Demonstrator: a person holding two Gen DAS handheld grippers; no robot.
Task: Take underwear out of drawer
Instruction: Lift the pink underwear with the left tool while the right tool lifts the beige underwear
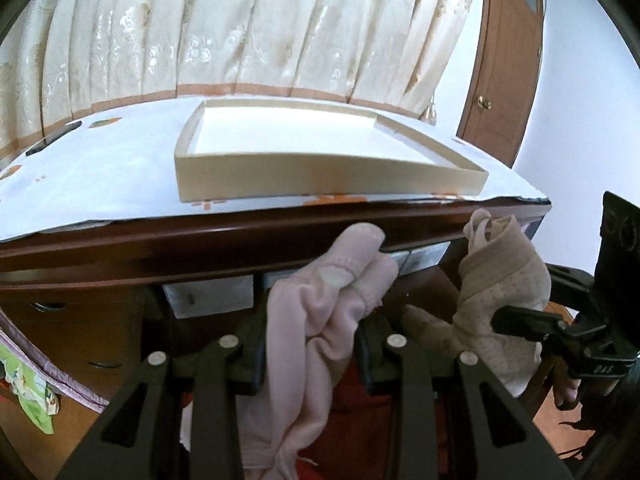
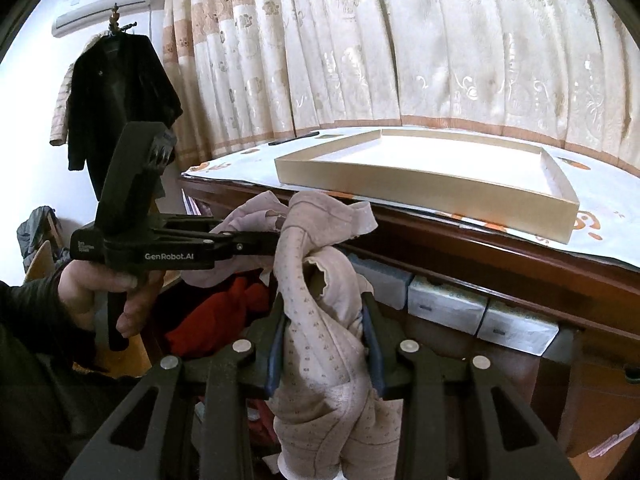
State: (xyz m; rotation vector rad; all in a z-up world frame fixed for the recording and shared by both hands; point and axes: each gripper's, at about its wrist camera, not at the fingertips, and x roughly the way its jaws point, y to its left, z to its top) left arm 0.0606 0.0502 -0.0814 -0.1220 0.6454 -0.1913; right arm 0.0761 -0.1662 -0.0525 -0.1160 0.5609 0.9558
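Two garments hang before the bench (image 1: 280, 236), below its cream tray (image 1: 320, 184): the left gripper (image 1: 310, 344) is clamped on pink underwear (image 1: 308, 320), the right gripper (image 2: 326, 340) on dotted beige underwear (image 2: 316, 312), above the open drawer (image 2: 440, 304).

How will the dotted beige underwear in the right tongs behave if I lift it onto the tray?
Probably floppy: the dotted beige underwear droops in folds below the right tongs. Likely light, hanging from one pinch. Loose ends may drag over the tray wall.
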